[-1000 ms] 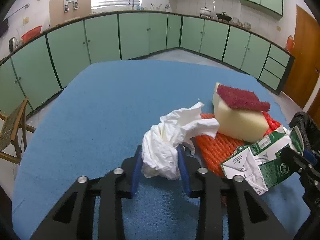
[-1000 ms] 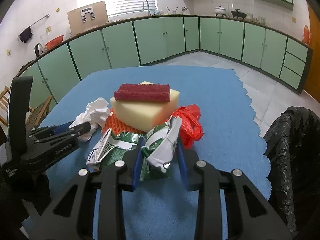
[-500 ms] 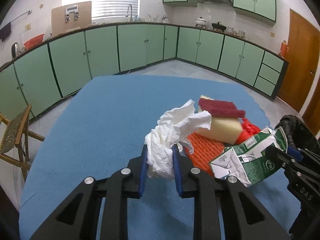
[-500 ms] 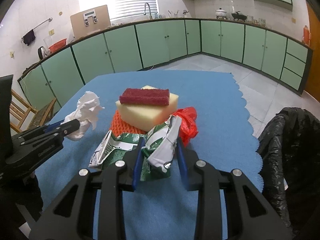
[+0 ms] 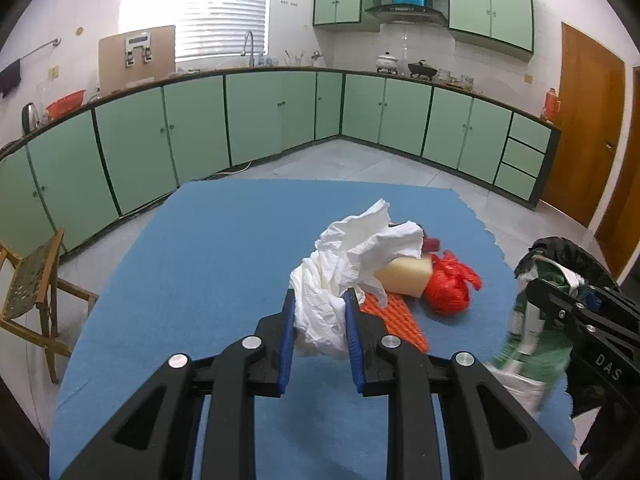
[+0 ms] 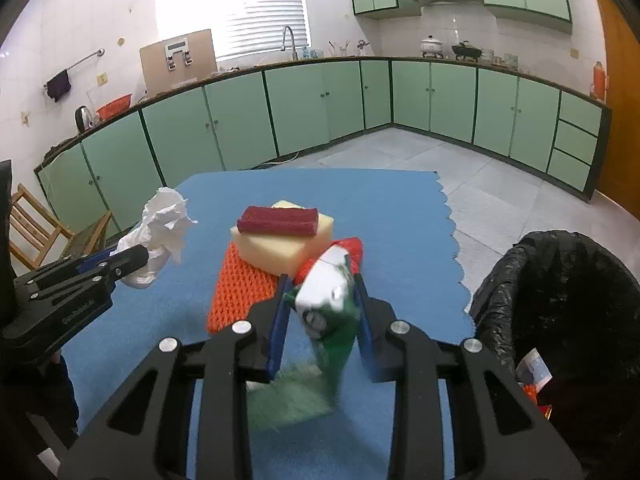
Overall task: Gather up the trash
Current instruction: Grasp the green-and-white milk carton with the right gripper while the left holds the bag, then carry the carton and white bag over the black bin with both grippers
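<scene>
Green kitchen cabinets [image 5: 280, 116] ring a blue surface [image 5: 208, 264] that carries the trash. Pinched between the blue pads of the left gripper [image 5: 320, 312], narrow around it, is a crumpled white tissue [image 5: 344, 268], held off the surface with its loose end fanning forward past the fingertips. The right gripper [image 6: 322, 304] is clamped nearly shut on a crushed green-and-white carton [image 6: 328, 312], which hangs blurred below its fingers, clear of the surface.

Just ahead of the right gripper lies a yellow sponge [image 6: 284, 244] with a dark red scouring pad [image 6: 278, 221] on top; it rests on the far end of an orange mesh [image 6: 240, 292] that stretches back toward the gripper's left side. A red bag [image 5: 450, 284] sits against the sponge, ahead of and to the right of the left gripper. To the right of the right gripper, off the surface's scalloped edge, stands a bin lined with a black bag [image 6: 560, 292]. A wooden chair [image 5: 32, 300] stands left of the surface.
</scene>
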Action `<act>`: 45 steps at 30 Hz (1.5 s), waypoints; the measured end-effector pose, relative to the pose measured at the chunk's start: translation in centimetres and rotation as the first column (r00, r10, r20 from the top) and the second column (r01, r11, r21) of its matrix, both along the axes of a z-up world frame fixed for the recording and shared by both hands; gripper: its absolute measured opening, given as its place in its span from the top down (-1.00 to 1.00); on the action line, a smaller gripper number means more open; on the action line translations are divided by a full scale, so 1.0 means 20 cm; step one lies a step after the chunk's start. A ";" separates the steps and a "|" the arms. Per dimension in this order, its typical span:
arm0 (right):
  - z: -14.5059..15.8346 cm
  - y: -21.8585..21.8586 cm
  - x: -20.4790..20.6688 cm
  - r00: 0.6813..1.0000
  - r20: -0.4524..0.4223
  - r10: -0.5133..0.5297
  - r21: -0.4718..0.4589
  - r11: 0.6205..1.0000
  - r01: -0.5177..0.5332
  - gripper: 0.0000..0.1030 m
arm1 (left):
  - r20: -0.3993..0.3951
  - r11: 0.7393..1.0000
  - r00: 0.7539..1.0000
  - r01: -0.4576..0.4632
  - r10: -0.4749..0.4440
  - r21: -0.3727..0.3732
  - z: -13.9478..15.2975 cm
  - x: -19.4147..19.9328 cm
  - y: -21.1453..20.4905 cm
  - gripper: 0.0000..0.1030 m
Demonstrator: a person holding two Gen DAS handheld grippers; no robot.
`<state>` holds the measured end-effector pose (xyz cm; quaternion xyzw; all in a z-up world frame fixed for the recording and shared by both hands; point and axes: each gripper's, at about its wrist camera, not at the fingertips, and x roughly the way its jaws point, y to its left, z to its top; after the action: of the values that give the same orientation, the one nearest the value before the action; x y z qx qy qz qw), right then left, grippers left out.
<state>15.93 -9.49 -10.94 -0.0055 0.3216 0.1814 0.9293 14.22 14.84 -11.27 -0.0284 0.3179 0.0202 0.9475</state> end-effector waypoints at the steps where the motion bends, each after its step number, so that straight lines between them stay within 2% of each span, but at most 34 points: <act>1: 0.00 -0.01 -0.01 1.000 -0.002 0.001 -0.002 1.000 -0.001 0.49 | 0.001 1.000 1.000 0.004 -0.004 -0.002 0.01 -0.01 -0.01 0.55; 10: 0.00 -0.04 -0.05 1.000 -0.011 0.000 0.001 1.000 0.000 0.54 | 0.008 0.999 0.999 0.037 -0.037 -0.005 0.03 -0.06 -0.11 0.55; 28: 0.18 -0.20 -0.10 0.997 0.063 -0.048 0.004 0.999 0.047 0.54 | 0.073 0.993 0.991 0.117 -0.116 -0.015 0.15 -0.09 -0.27 0.55; 34: 0.24 -0.32 -0.11 0.992 0.088 -0.095 0.003 0.996 0.095 0.54 | 0.088 0.986 0.983 0.163 -0.161 -0.020 0.20 -0.06 -0.39 0.55; 45: 0.31 -0.73 -0.12 0.964 0.130 -0.232 0.002 0.972 0.233 0.54 | 0.108 0.958 0.953 0.286 -0.282 -0.030 0.27 0.02 -0.72 0.55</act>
<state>13.45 -24.08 -4.81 0.0144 0.2603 0.0682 0.9630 14.63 0.45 -5.96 -0.0047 0.2698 -0.1249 0.9548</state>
